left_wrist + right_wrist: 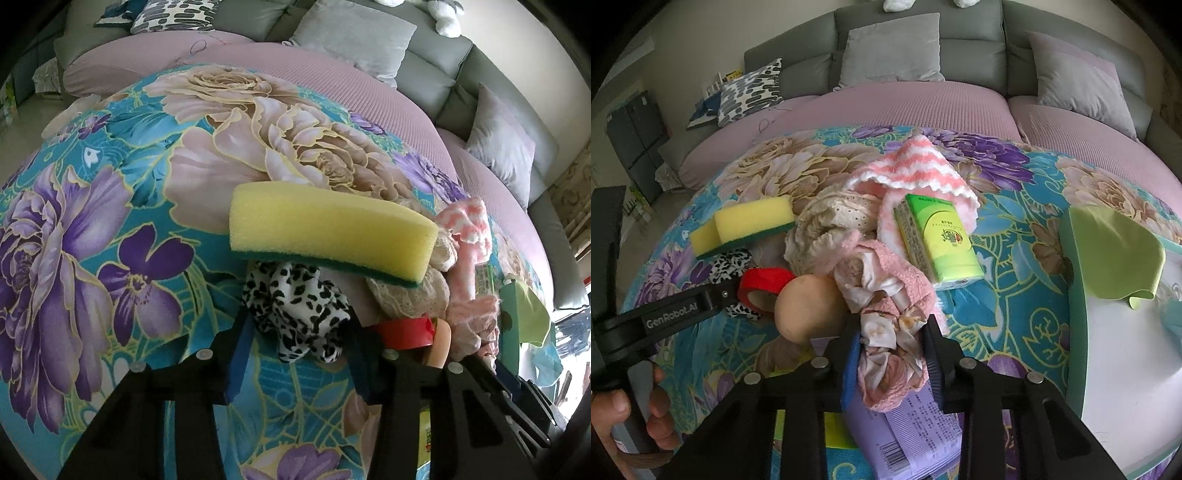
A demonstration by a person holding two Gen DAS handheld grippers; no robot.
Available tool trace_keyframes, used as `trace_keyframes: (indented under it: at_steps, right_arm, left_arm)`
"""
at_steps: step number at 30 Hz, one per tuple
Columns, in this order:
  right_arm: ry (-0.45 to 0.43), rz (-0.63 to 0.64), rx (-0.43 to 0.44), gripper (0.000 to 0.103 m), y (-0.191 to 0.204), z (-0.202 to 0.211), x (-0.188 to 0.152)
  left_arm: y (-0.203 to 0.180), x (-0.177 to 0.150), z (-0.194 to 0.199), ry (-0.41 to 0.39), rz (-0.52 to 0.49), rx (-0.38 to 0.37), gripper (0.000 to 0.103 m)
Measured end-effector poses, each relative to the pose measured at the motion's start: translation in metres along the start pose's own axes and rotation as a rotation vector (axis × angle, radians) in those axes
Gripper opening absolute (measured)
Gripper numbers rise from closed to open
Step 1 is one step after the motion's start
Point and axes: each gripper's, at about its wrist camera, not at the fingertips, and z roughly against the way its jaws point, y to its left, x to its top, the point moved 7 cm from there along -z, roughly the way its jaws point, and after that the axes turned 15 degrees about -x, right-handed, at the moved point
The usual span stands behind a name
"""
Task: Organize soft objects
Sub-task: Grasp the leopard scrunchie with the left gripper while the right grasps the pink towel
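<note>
A heap of soft things is lying on a floral cloth [1015, 295] spread over a table, with a grey sofa [923, 48] standing behind it. The right gripper [892, 363] is pressing its jaws against a crumpled pink fabric bundle [886, 332], which is sitting on a purple packet [905, 435]. Crowding it on the left is a beige ball [805, 306], touching a red tape roll [761, 288]; beyond are lying a cream lace cloth [827, 221], a pink-and-white knitted piece [916, 170] and a green tissue pack [934, 240] leaning on it. A white tray with a green rim [1075, 295] is holding a light green cloth [1115, 254] at the right. The left gripper [297, 350] is closing its jaws around a black-and-white spotted fabric [299, 306]; whether both pads are pressing it I cannot tell. A yellow-and-green sponge [325, 236] is resting just above that fabric, partly overhanging it, with a second sponge [705, 240] showing beside it in the right view.
</note>
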Motion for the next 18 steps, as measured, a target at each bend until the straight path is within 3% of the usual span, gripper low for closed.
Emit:
trace_keyframes:
  at_steps: [9,18]
  right_arm:
    - [-0.001,-0.003,0.003,0.029,0.001,0.001,0.0]
    - [-0.037,-0.035,0.024,0.023,-0.005,0.012,0.006]
  left_arm:
    - [0.001,0.001,-0.001,-0.011,-0.008,-0.004,0.031]
    - [-0.007,0.006,0.013,-0.036,-0.048,-0.002,0.026]
